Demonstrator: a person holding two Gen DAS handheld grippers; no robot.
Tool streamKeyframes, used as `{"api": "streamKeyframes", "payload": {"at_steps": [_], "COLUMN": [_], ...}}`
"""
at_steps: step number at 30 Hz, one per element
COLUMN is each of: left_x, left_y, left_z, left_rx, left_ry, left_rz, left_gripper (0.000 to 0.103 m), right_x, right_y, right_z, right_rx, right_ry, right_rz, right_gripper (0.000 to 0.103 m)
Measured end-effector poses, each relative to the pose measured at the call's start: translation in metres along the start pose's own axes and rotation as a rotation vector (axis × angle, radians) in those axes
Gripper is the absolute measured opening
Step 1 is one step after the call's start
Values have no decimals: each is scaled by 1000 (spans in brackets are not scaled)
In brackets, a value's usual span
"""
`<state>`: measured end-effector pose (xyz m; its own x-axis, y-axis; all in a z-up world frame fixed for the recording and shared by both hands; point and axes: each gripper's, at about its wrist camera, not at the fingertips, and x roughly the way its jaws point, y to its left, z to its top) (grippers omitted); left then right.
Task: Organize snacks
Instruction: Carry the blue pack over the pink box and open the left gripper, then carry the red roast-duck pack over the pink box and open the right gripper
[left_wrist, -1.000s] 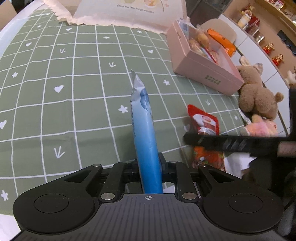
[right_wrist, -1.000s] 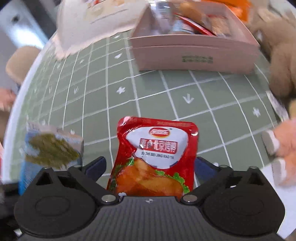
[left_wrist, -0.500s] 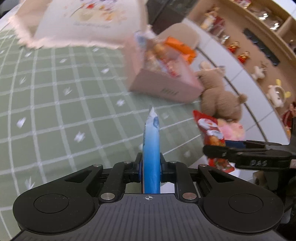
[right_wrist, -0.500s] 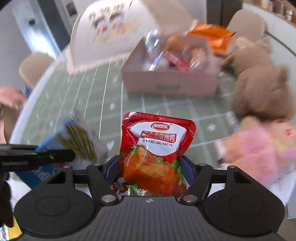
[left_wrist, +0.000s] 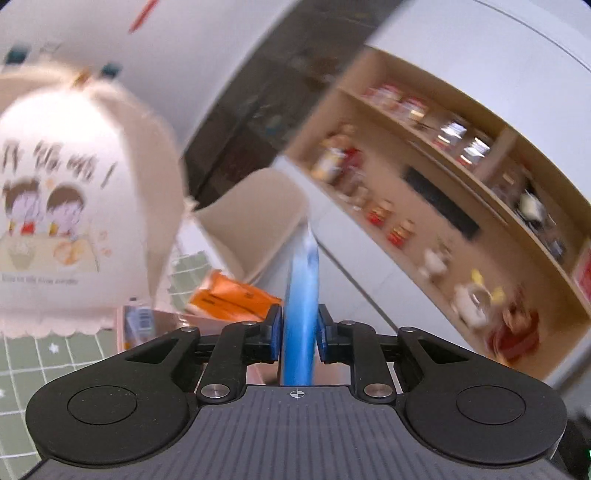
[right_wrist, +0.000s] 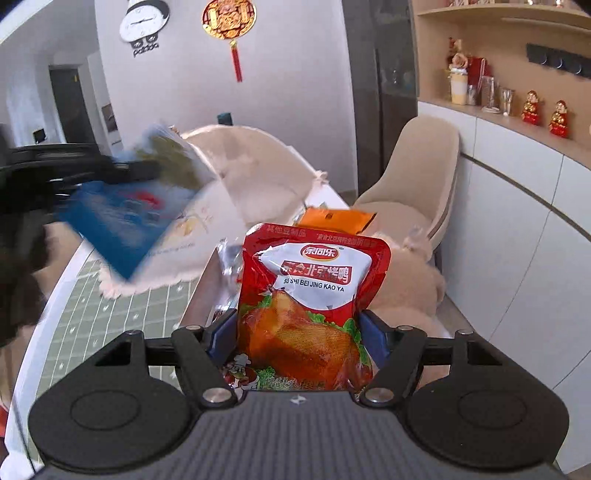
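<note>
My left gripper (left_wrist: 299, 328) is shut on a blue snack packet (left_wrist: 301, 295), seen edge-on and held high. In the right wrist view the same packet (right_wrist: 122, 210) hangs blurred at the left, above the table. My right gripper (right_wrist: 299, 332) is shut on a red roast-duck snack pouch (right_wrist: 310, 302), held upright above the near end of the pink box (right_wrist: 197, 299). The pink box (left_wrist: 123, 325) holds several snacks, among them an orange packet (left_wrist: 229, 299), which also shows behind the red pouch (right_wrist: 332, 219).
The green checked tablecloth (right_wrist: 110, 321) lies below. A white mesh food cover (left_wrist: 74, 206) stands behind the box. A brown teddy bear (right_wrist: 406, 280) sits right of the box, a beige chair (right_wrist: 413, 177) behind it. White cabinets and shelves (right_wrist: 517, 166) run along the right.
Both grippers have risen and tilted up with their packets; the views now look over the table toward the wall. The blue packet has swung up to the left of the red pouch.
</note>
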<state>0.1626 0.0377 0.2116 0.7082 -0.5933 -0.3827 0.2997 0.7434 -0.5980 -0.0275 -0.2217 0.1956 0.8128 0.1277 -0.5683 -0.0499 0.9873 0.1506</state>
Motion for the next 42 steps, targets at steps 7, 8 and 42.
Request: {"api": "streamKeyframes", "payload": {"at_steps": [7,8,42], "left_x": [-20,-32,-82], "left_y": [44,47,58], "left_z": [-32,-37,-227], "left_rx": [-70,-67,-152], "left_ry": [15,3,406], "left_rz": [131,136,221], "left_gripper": [22,22,22], "right_x": [22,28,140], "right_y": [-8,-5,53], "right_z": [5,11,-130], "right_rx": [-51,-59,-408], "right_ry": [34,28,526], "right_rz": [9,16,177], "right_gripper": [53,53,93]}}
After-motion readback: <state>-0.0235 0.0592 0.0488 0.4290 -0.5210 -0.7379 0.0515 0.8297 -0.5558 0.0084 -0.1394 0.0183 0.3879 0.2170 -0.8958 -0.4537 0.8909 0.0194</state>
